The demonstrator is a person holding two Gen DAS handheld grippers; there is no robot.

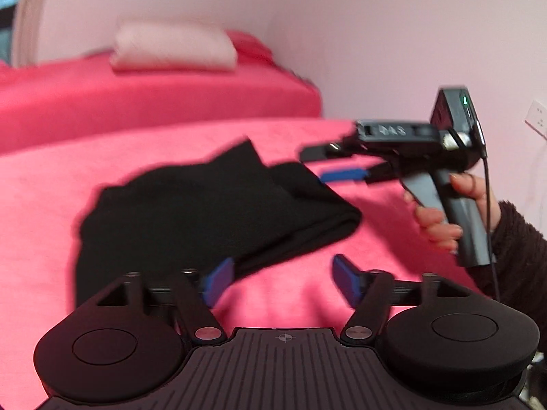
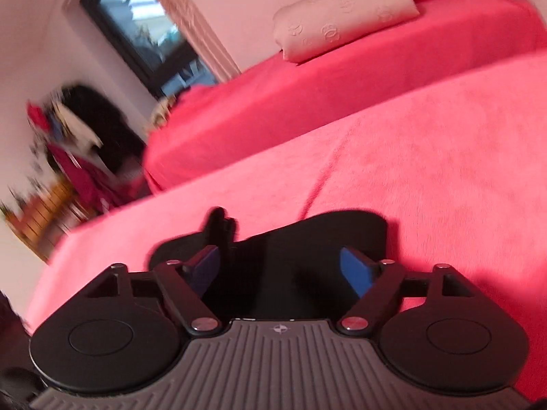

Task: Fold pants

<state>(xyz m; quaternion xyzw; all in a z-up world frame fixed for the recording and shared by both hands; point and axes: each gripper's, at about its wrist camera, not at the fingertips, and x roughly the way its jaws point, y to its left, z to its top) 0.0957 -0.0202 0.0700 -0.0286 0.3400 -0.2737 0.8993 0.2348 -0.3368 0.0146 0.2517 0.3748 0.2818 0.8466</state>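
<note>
Both grippers, left gripper [image 1: 283, 282] and right gripper [image 2: 282, 273], hover spread above black pants [image 1: 205, 205].

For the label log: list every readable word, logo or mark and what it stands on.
Raised characters on the right tongs' grey body: blurred, not readable.
Embossed interlocking-ring logos on the pale pillow: no letters readable.
Crosshair mark on each wrist camera's ribbed housing: a symbol, no text.

Pants [image 1: 212, 212]: black, folded into a bundle, lying on the pink bedspread [image 1: 171, 136].
Left gripper [image 1: 282, 282]: blue pads spread apart, nothing between them, just before the bundle's near edge.
Right gripper [image 1: 328, 164]: held by a hand [image 1: 441, 215], jaws apart, above the bundle's far corner.
Pillow [image 1: 174, 48]: pale, beside the wall.
</note>
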